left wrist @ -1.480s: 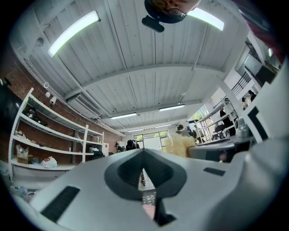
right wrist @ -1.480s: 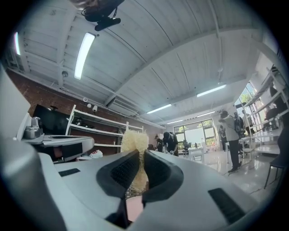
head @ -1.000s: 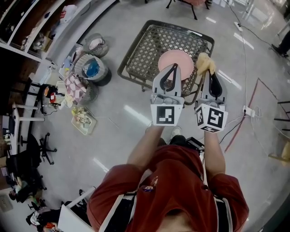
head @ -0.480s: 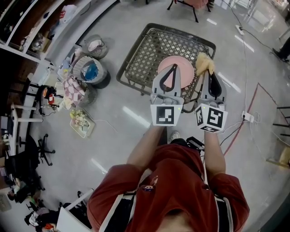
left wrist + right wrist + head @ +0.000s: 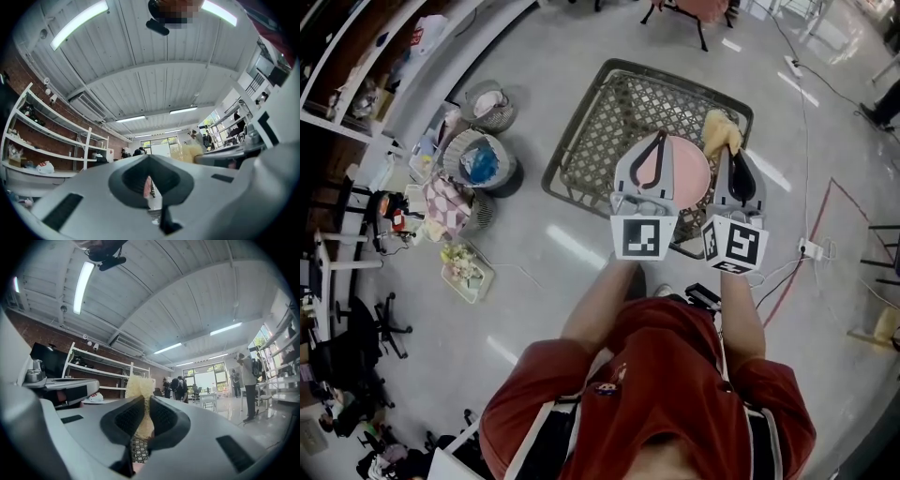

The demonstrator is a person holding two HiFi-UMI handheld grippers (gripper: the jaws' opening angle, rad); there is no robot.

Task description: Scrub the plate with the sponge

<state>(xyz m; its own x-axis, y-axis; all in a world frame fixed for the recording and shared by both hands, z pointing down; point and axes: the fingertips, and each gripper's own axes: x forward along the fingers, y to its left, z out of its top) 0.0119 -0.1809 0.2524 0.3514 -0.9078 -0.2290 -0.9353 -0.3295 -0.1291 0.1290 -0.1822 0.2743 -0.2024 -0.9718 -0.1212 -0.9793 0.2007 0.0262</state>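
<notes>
Upper centre, the left gripper (image 5: 660, 139) pinches the plate (image 5: 690, 174); the right gripper (image 5: 733, 153) clamps the sponge (image 5: 721, 130) just right of it.

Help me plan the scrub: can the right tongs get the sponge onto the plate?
Probably yes: the right tongs hold the sponge right beside the plate in the left tongs, with nothing between them.

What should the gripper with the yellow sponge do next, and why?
Probably slide the sponge sideways onto the pink plate: the right gripper grips it beside the rim, while the left gripper clamps the plate's edge.
</notes>
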